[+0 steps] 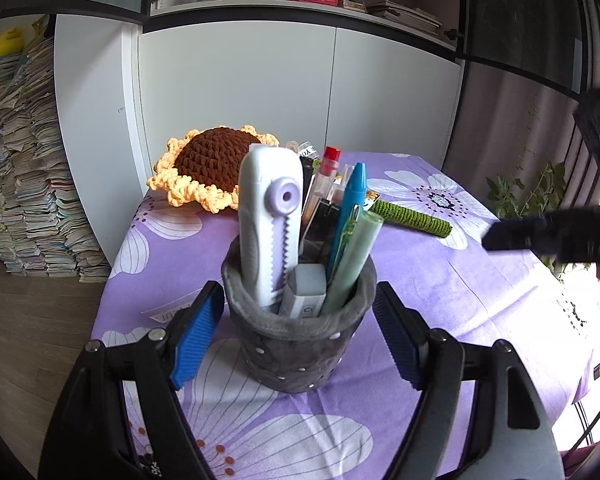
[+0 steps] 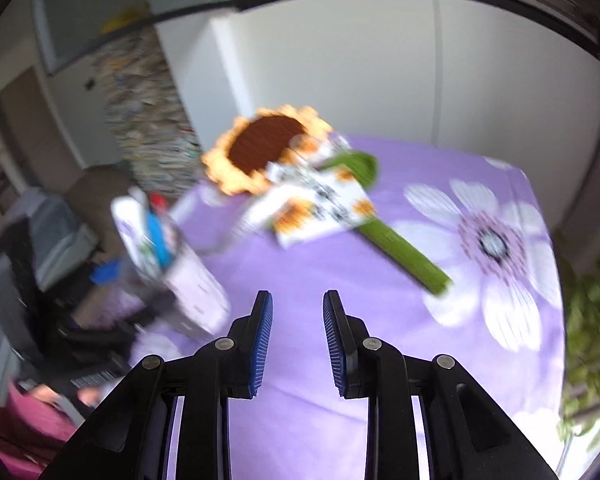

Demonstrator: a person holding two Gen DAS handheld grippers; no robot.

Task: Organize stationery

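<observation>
A grey felt pen holder (image 1: 300, 344) stands on the purple flowered tablecloth (image 1: 480, 300). It holds a pale lilac utility knife (image 1: 270, 216), a grey eraser (image 1: 305, 290), a blue pen (image 1: 350, 204), a mint pen (image 1: 352, 264) and a red-capped pen (image 1: 329, 168). My left gripper (image 1: 298, 320) is open, its blue pads on either side of the holder without touching it. My right gripper (image 2: 297, 340) is open and empty above bare cloth; the view is blurred. The holder (image 2: 156, 240) shows at its left, and the right gripper shows as a dark blur in the left wrist view (image 1: 548, 232).
A crocheted sunflower (image 1: 212, 168) with a green stem (image 1: 412, 218) lies at the back of the table; it also shows in the right wrist view (image 2: 268, 152) with a printed card (image 2: 316, 204) on it. White cabinets stand behind, paper stacks (image 1: 24, 168) at left, a plant (image 1: 528, 196) at right.
</observation>
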